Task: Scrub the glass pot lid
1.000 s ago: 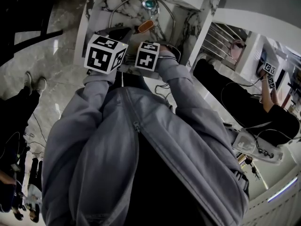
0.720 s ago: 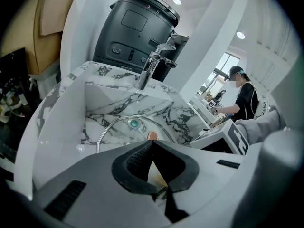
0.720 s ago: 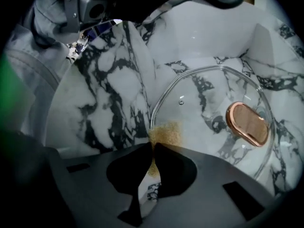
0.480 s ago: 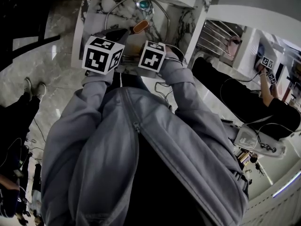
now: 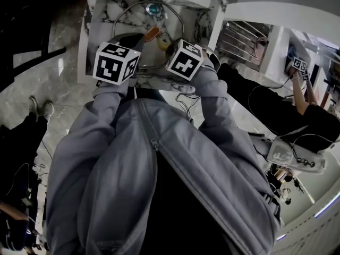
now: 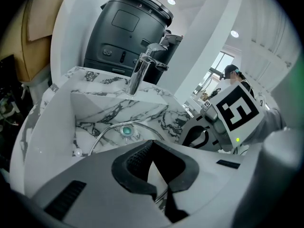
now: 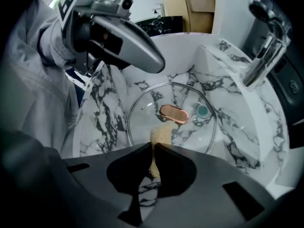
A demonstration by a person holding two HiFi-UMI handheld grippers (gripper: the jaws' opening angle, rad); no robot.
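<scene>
Room for moving is tight inside the marble sink (image 7: 247,151). Its walls rise on every side of the basin and the tap (image 7: 261,63) overhangs the far edge, so the only open way is straight up. The glass pot lid (image 7: 190,129) lies in the bottom of the basin, handle side up. It covers most of the floor, and its metal rim runs close to the walls.

The right gripper (image 7: 153,146) is clenched on a tan sponge (image 7: 159,136). The sponge sticks out past the jaw tips over the lid's near half, just short of the handle (image 7: 174,113); whether it touches the glass cannot be told. The left gripper (image 6: 151,142) has its jaws pressed together with nothing between the pads, and it hangs over the lid's left part.

Only the right gripper view shows the sponge. Only the left gripper view shows a black machine (image 6: 128,27) behind the tap and the lid's rim passing beneath the jaws. Both show the green drain (image 7: 203,111) through the glass. The head view adds a person in dark clothes (image 5: 281,116) off to the right.

The copper handle is an oval, and in the head view its long axis runs from near left to far right.
</scene>
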